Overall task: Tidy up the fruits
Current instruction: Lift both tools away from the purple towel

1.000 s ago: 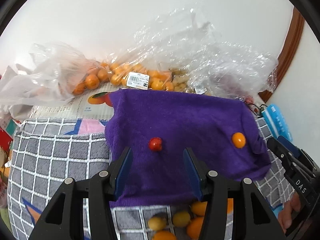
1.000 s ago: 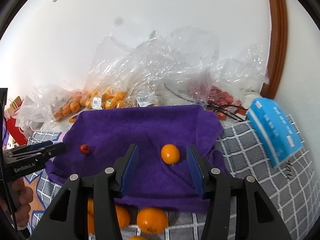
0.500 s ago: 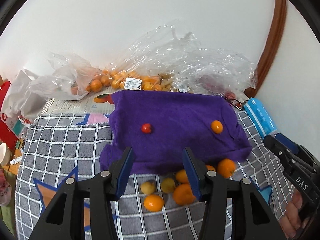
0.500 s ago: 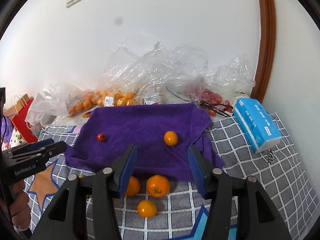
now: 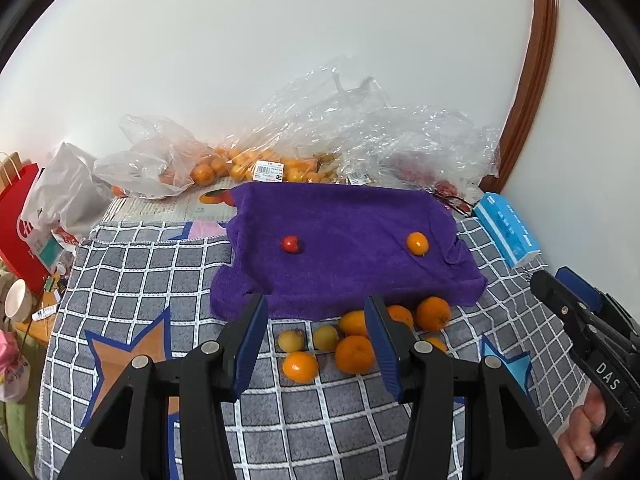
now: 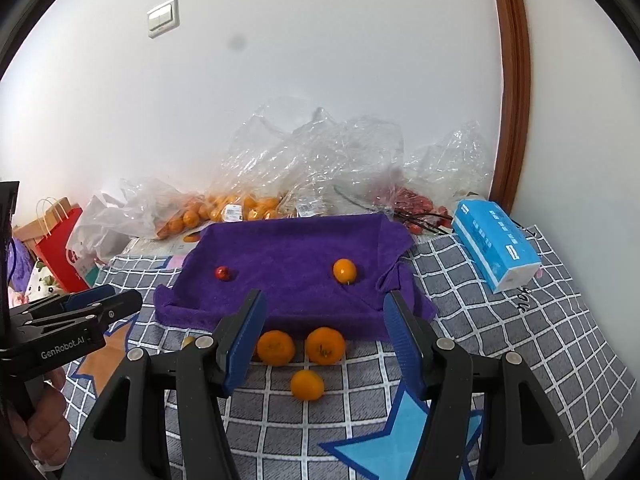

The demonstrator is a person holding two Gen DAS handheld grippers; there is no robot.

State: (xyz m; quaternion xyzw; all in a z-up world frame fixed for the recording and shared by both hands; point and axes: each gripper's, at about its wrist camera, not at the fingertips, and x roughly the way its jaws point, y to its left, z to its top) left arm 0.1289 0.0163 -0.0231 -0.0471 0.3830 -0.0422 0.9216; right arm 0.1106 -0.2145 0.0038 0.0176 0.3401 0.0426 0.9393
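A purple towel (image 5: 344, 240) (image 6: 296, 272) lies on the checked cloth. On it sit a small red tomato (image 5: 291, 244) (image 6: 223, 273) at the left and a small orange fruit (image 5: 417, 243) (image 6: 345, 271) at the right. Several loose oranges (image 5: 354, 354) (image 6: 325, 345) and two yellow fruits (image 5: 291, 340) lie in a cluster just in front of the towel. My left gripper (image 5: 316, 344) is open and empty above the cluster. My right gripper (image 6: 326, 338) is open and empty, also above it.
Clear plastic bags of oranges (image 5: 256, 166) and red fruit (image 6: 412, 204) are piled along the wall behind the towel. A blue tissue pack (image 5: 508, 234) (image 6: 494, 244) lies at the right. A red paper bag (image 5: 18, 224) and a cup (image 5: 16, 300) stand at the left edge.
Both grippers have pulled back and up from the towel. The tomato and orange on it now look farther away, and the loose fruit in front has come into view.
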